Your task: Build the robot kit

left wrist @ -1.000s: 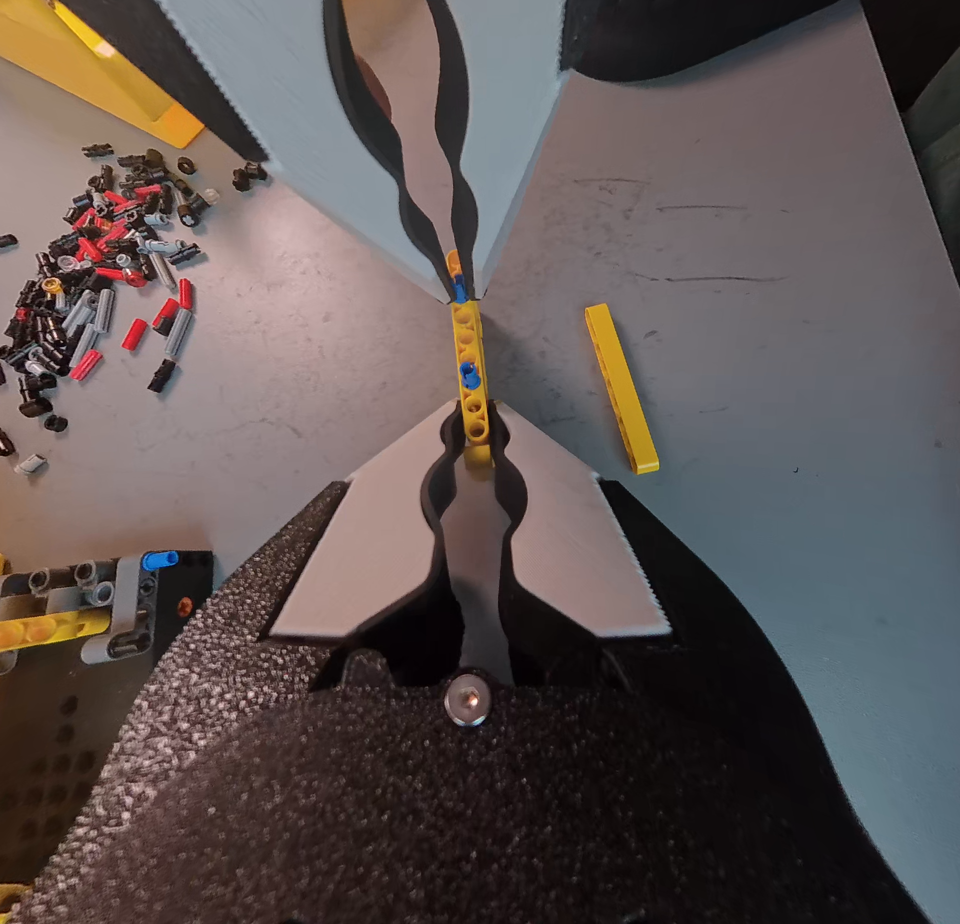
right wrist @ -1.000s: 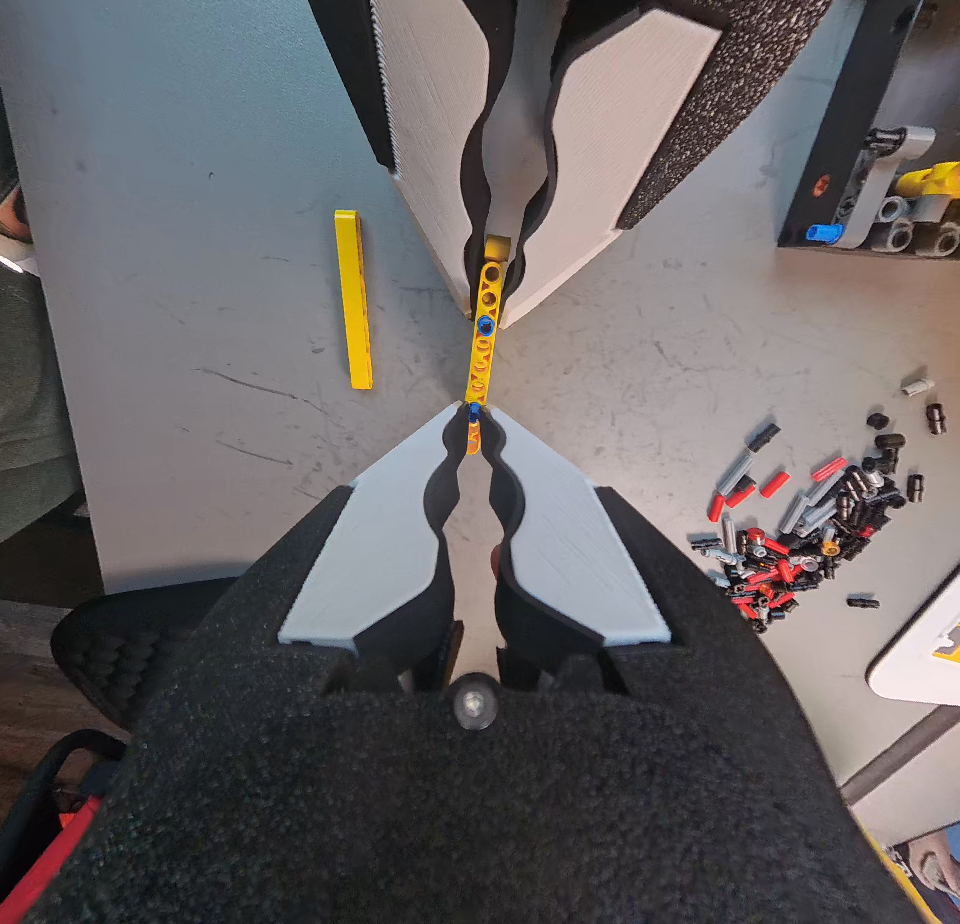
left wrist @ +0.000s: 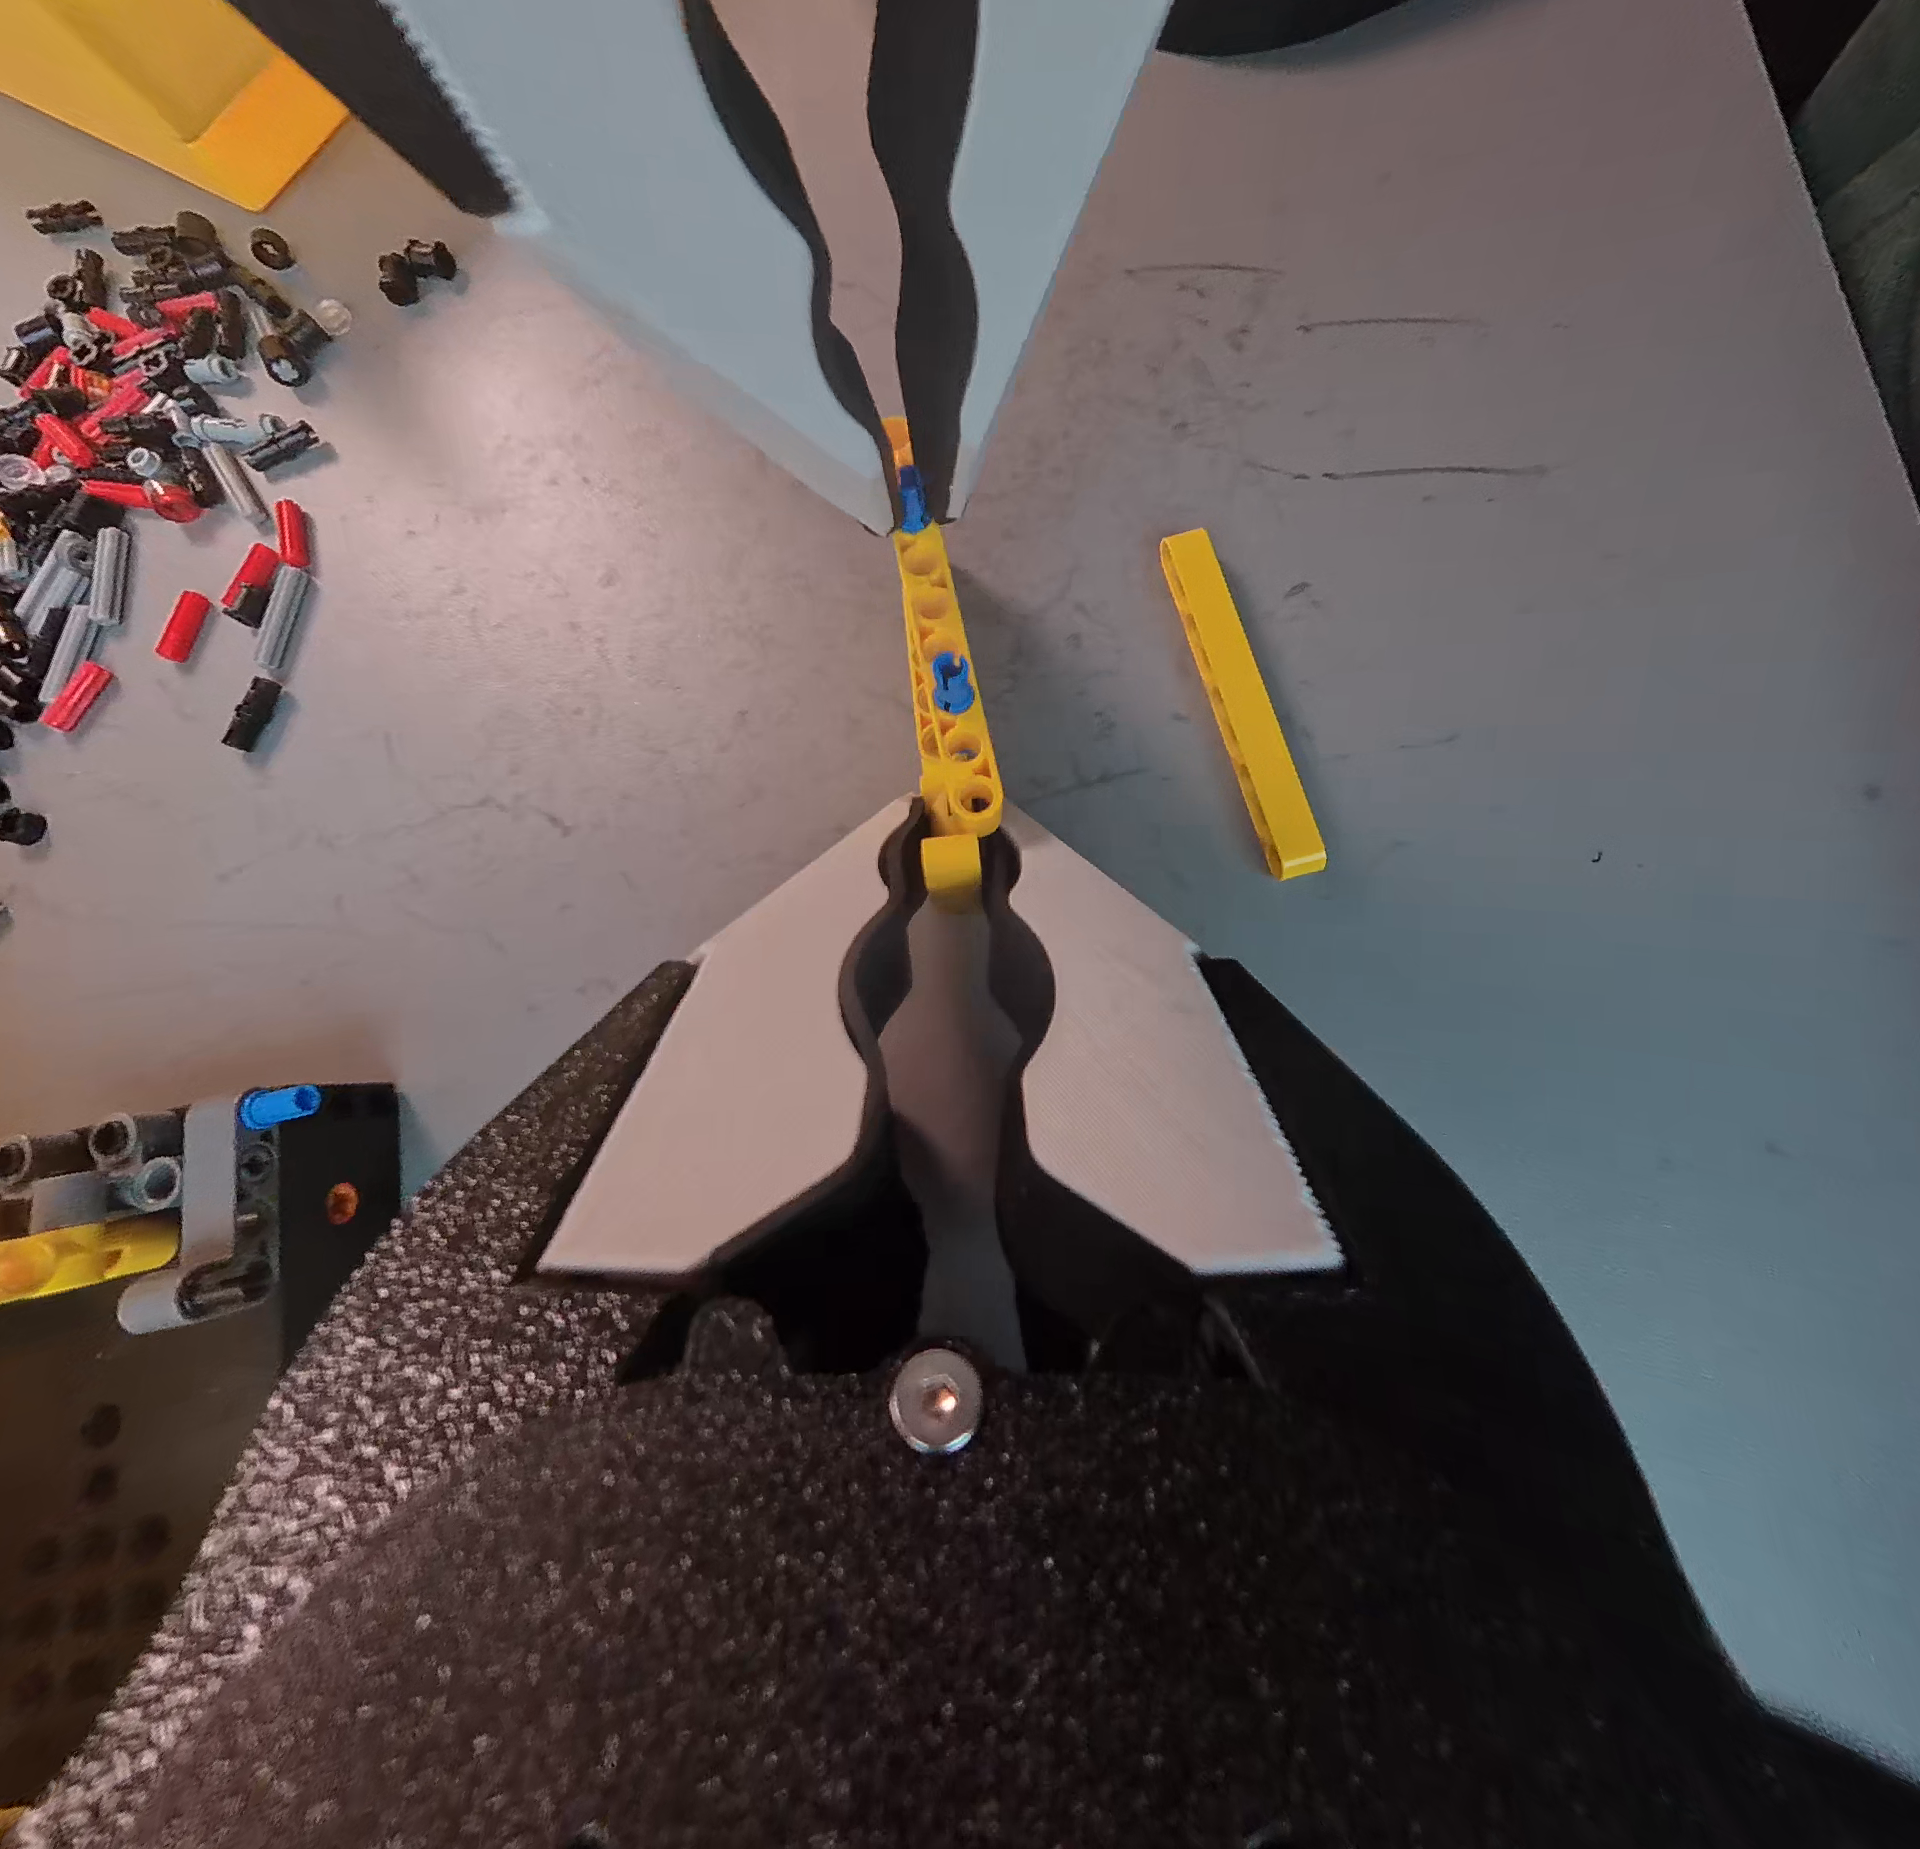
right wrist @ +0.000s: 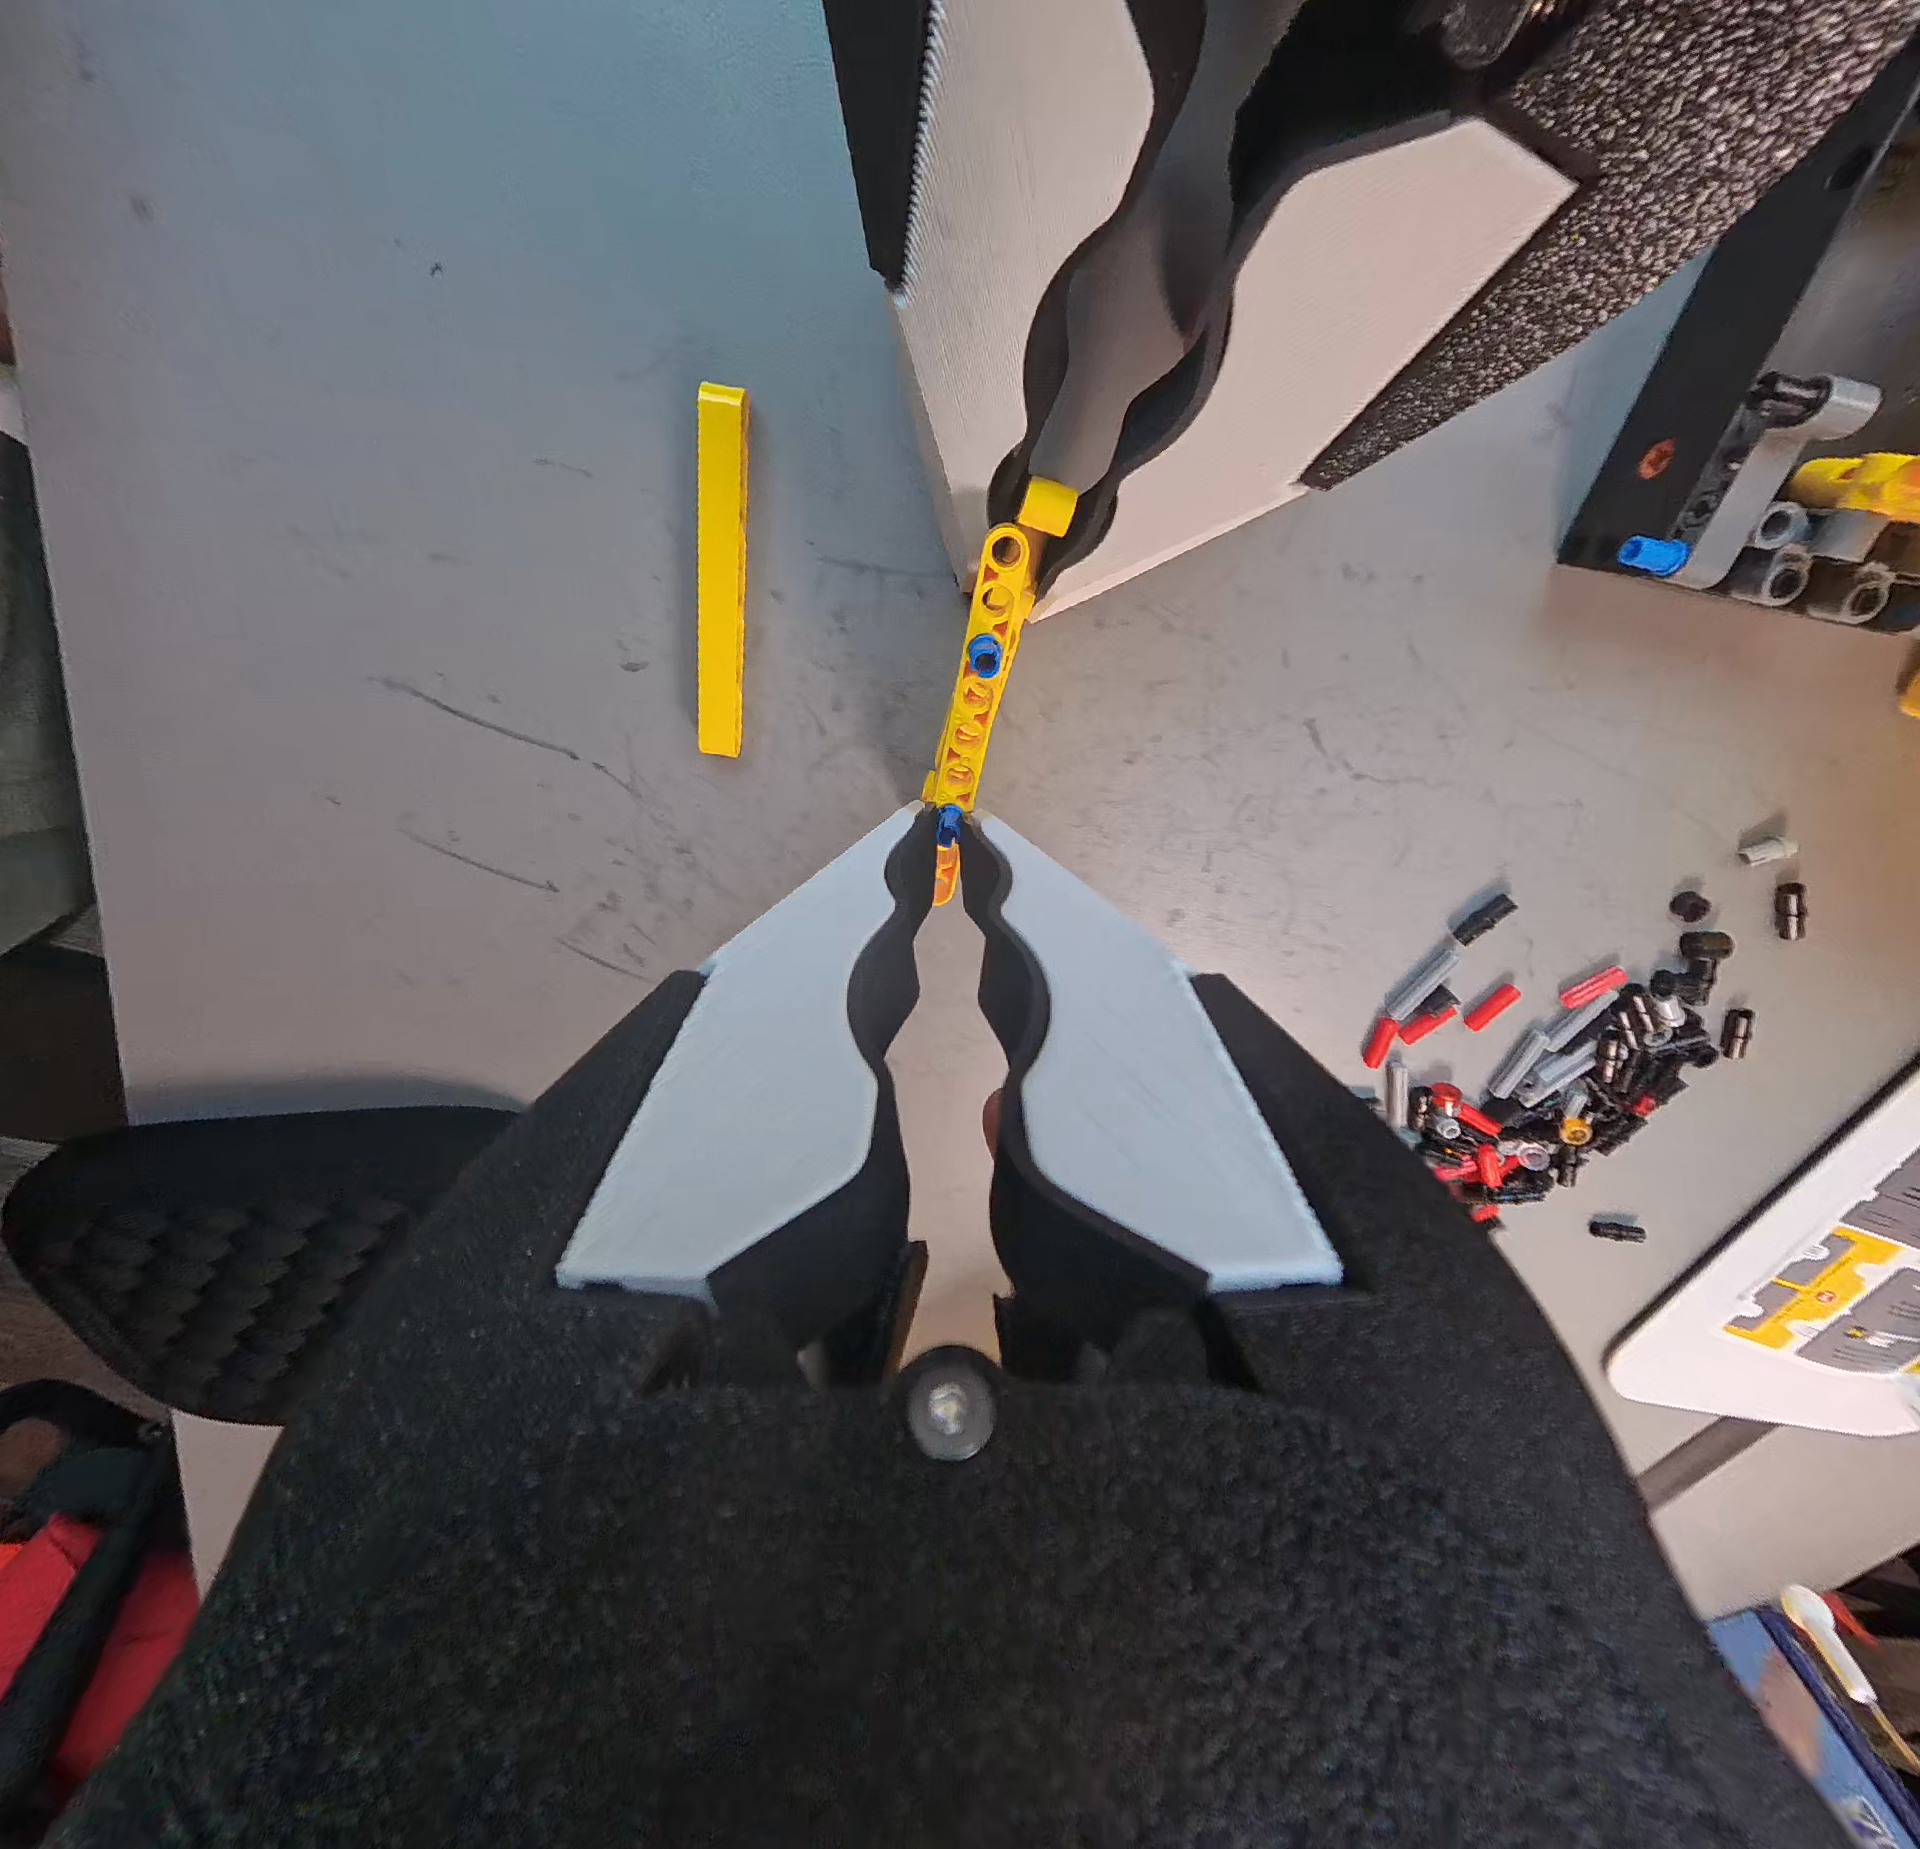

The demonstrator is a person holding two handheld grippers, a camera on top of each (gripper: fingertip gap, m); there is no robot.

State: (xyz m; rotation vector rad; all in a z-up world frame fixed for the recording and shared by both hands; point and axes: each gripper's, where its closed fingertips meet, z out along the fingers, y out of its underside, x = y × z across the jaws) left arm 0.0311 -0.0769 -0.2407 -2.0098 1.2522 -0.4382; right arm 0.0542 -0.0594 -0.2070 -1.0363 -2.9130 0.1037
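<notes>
Each camera sits behind its own gripper and looks forward along the fingers, angled down at the grey table (left wrist: 1455, 1072) from close above. The two views face each other, and both take in the yellow beam (left wrist: 948, 672) between them, the loose beam (right wrist: 721, 568) and the parts pile (right wrist: 1558, 1082); the edges are warped, probably by the wide lens.
</notes>
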